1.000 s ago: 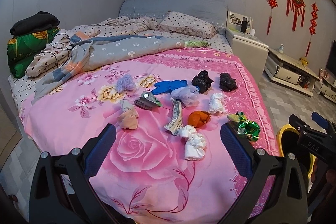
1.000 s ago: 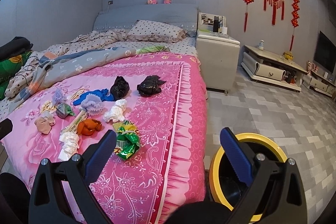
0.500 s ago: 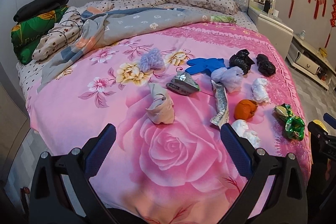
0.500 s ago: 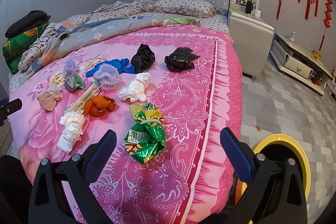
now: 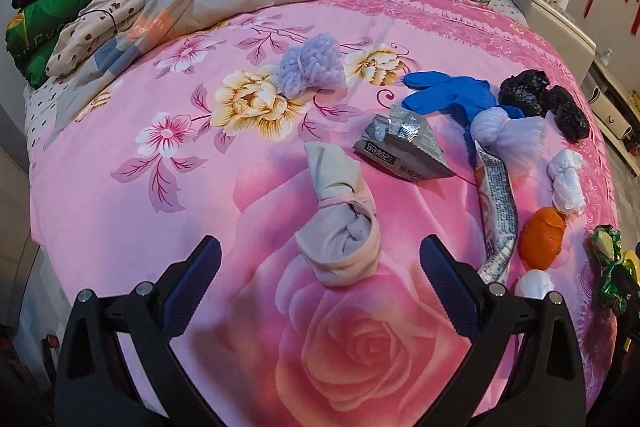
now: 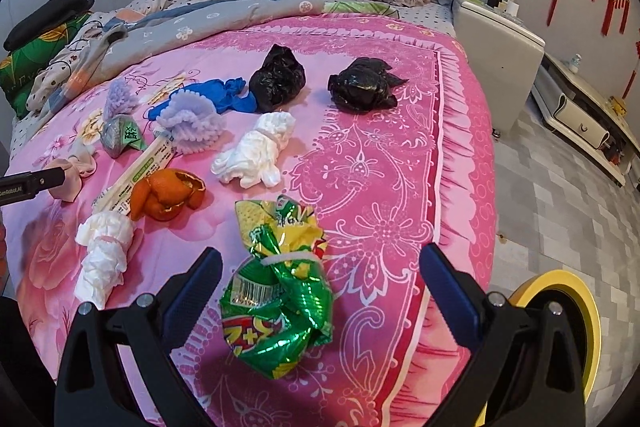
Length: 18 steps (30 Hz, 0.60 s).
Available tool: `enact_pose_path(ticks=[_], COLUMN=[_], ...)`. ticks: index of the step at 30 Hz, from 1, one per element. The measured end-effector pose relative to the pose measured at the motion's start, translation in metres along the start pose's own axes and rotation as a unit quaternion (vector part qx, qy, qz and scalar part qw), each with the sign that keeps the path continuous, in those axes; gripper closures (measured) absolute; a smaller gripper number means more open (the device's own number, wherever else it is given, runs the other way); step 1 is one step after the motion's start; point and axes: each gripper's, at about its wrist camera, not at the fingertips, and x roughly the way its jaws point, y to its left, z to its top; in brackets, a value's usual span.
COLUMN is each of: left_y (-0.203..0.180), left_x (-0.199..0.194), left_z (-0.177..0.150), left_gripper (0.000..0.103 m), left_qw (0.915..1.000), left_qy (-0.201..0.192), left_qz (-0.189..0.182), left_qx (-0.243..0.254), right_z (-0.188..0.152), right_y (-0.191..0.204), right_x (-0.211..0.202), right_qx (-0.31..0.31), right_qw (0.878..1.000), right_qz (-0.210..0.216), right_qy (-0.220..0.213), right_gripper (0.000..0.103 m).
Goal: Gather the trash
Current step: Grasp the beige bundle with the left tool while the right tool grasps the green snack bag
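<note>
Left tongs [image 5: 320, 255]: wide, beige sock [image 5: 340, 239] between the tips.
Right tongs [image 6: 320, 259]: wide, green wrapper [image 6: 280, 303] between the tips.

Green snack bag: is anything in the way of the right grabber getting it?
Nothing visible. The crumpled green foil snack bag lies on the pink bedspread, between the open fingers of the right hand-held gripper. The peeled orange rind and white tissue wad lie off to its left.
</note>
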Motion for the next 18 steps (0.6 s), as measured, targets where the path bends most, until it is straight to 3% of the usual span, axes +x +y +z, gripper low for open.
enact_pose_path(ticks=[10,12,13,15,16,18], left_y=[0.000,-0.002,-0.003,-0.004,-0.006,-0.009], left_x=[0.036,0.040,0.042,0.047,0.048,0.048], left_z=[0.019,0.019,0.018,0.017,0.016,0.015], left_gripper=[0.008,0.011,0.016,0.038,0.040,0.059], left_qw=[0.9999,0.9998,0.9998,0.9995,0.9994,0.9994], left_qy=[0.015,0.017,0.019,0.028,0.028,0.022], left_qz=[0.000,-0.001,-0.006,-0.013,-0.013,-0.009], left_qx=[0.003,0.006,0.008,0.012,0.016,0.027], right_z=[0.008,0.008,0.009,0.008,0.007,0.006], right_y=[0.006,0.006,0.006,0.006,0.006,0.006], right_x=[0.026,0.026,0.028,0.033,0.036,0.038], right_qx=[-0.017,-0.016,-0.014,-0.015,-0.014,-0.012], right_qw=[1.000,1.000,1.000,1.000,1.000,1.000], right_qz=[0.011,0.009,0.008,0.005,0.006,0.011], right_qy=[0.013,0.012,0.011,0.017,0.021,0.026], right_gripper=[0.008,0.015,0.020,0.027,0.038,0.056])
